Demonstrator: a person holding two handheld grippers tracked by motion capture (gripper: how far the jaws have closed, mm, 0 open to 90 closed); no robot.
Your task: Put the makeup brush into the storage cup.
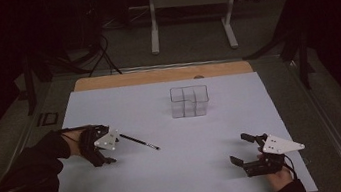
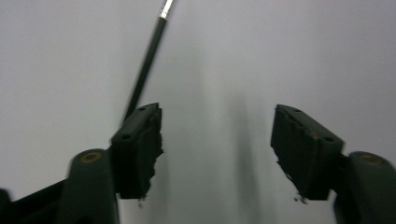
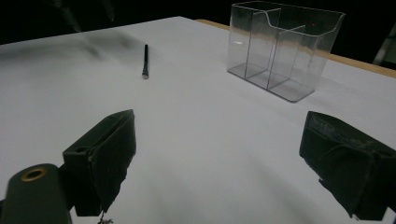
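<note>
Both my tongs gape empty over the white desk (image 1: pixel 135 181).
My left tongs (image 1: pixel 108 152) sit beside a black pen (image 1: pixel 139 142); my right tongs (image 1: pixel 242 149) are well apart from the clear divided box (image 1: pixel 189 101).

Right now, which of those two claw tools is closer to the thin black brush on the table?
The left gripper, at the left of the high view: the brush lies right beside its open jaws. The right gripper, also open, sits well away from it.

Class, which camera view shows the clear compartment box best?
The right gripper view: the clear box is large there, with its dividers plain and nothing visible inside. The high view shows it small and faint, on the white table. The left gripper view looks at the tabletop instead.
</note>
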